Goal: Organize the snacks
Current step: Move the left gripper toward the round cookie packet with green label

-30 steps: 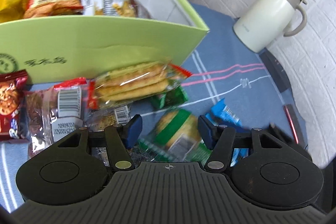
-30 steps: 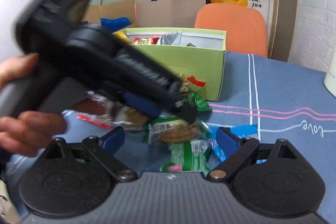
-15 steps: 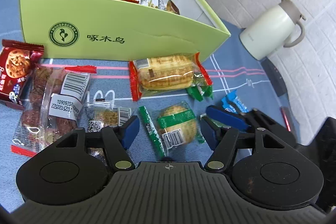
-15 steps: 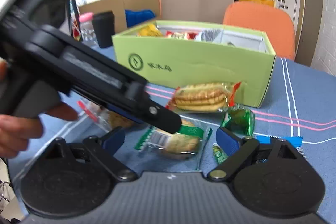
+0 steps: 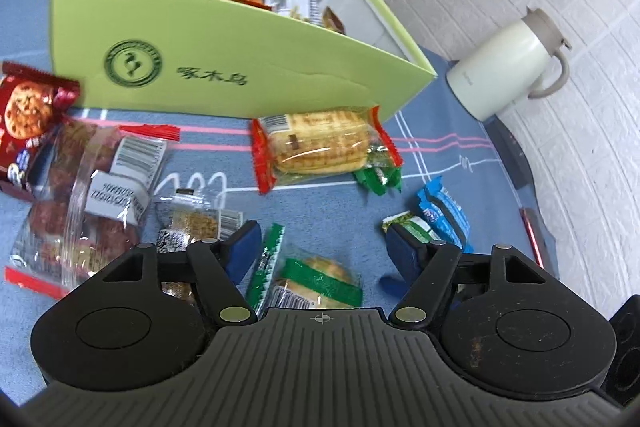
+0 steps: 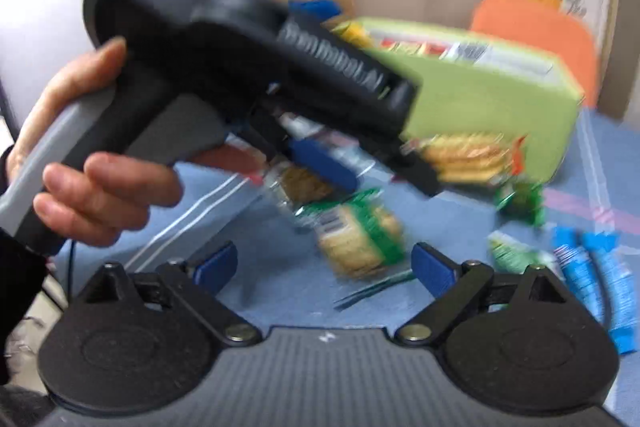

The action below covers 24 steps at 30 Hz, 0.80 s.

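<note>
Left gripper jaws opening, nothing pinched — straddling the green-banded biscuit pack near the surface's front edge, likely for pickup. Right gripper jaws wide, empty.

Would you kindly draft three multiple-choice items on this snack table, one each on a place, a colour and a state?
1. Where does the cracker pack with red ends lie?
A. inside the box
B. on the cloth before the green box
C. under the jug

2. What colour is the jug?
A. cream
B. black
C. red

3. How is the left gripper?
A. clamped on a snack
B. opening, pads touching nothing
C. out of sight

Answers: 1 B, it rests on the blue tablecloth by the box's front wall. 2 A, its body is cream. 3 B, the green-banded biscuit pack lies below, untouched.
</note>
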Available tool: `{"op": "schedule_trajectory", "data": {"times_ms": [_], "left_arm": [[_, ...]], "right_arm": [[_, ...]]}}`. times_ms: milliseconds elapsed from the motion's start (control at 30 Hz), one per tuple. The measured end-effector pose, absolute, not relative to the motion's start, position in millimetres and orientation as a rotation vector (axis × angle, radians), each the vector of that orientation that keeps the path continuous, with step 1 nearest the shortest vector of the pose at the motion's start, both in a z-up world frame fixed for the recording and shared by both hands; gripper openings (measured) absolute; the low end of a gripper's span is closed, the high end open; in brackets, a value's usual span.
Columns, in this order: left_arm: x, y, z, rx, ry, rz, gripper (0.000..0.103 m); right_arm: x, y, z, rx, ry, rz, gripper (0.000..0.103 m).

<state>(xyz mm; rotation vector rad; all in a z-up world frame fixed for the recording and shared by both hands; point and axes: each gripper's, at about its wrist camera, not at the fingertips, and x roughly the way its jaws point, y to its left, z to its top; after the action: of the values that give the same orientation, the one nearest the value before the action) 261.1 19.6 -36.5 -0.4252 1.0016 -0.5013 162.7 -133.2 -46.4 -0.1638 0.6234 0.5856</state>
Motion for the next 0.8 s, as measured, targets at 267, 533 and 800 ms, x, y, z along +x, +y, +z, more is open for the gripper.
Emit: {"op": "schedule_trajectory", "data": {"times_ms": [267,533,800], "left_arm": [[237,40,-17,-0.443,0.95,-0.481,0.056],[209,51,-22,-0.47,0.96,-0.463,0.06],[191,38,-24,-0.427,0.985,-0.405,0.06]], "right_arm": [[184,-117,-66,-0.175,0.667,0.55,0.092],[141,-115,-65,-0.136,0.657,0.54,0.093],[153,-106,-68,-0.145,0.666,0.484,0.094]]}}
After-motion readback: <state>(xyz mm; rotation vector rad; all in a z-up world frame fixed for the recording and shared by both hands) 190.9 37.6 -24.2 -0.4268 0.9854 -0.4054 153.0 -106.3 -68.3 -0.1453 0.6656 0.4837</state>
